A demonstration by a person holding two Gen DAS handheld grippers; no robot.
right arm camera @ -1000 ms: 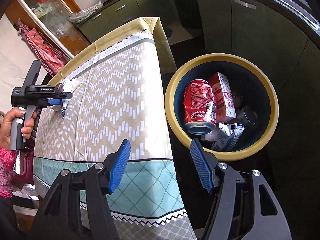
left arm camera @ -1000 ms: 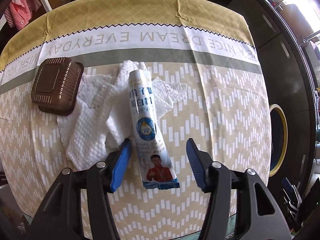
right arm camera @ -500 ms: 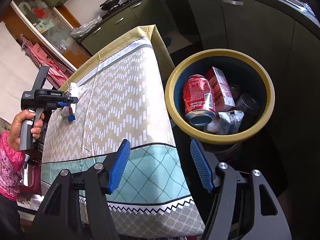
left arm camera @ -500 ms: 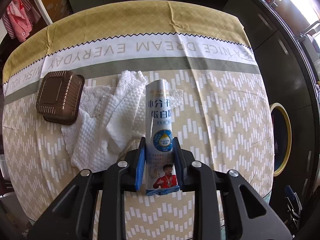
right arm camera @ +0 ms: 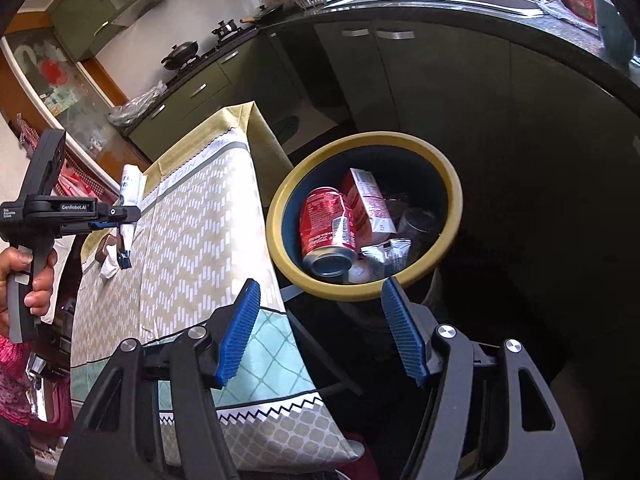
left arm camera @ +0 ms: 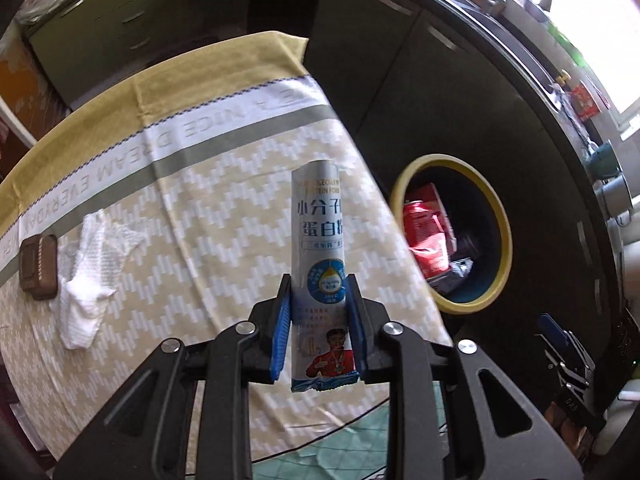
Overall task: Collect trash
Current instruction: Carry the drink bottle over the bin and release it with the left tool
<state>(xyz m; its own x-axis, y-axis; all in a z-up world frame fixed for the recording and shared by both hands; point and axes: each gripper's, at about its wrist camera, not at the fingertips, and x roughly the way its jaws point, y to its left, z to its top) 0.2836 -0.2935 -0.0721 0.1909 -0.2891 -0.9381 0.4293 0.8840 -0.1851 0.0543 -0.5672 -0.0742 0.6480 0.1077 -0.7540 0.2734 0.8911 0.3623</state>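
My left gripper [left arm camera: 319, 320] is shut on a white and blue snack wrapper [left arm camera: 319, 236] and holds it upright in the air above the table. From the right wrist view the left gripper [right arm camera: 120, 216] and the wrapper [right arm camera: 130, 192] hang over the table's far left side. The yellow-rimmed trash bin [left arm camera: 498, 216] stands on the floor to the right of the table; it holds a red can [right arm camera: 328, 224], a carton [right arm camera: 370, 204] and other trash. My right gripper [right arm camera: 320, 328] is open and empty, above the table's corner and the bin's near rim [right arm camera: 340, 290].
Crumpled white paper towels [left arm camera: 86, 276] and a brown plastic box [left arm camera: 38, 266] lie on the tablecloth [left arm camera: 200, 220] at the left. Dark kitchen cabinets [right arm camera: 400, 80] stand behind the bin. A cable runs under my left gripper.
My left gripper closed on the wrapper, lifted it off the paper towels and swung right toward the bin. My right gripper drew slightly nearer the bin, still open.
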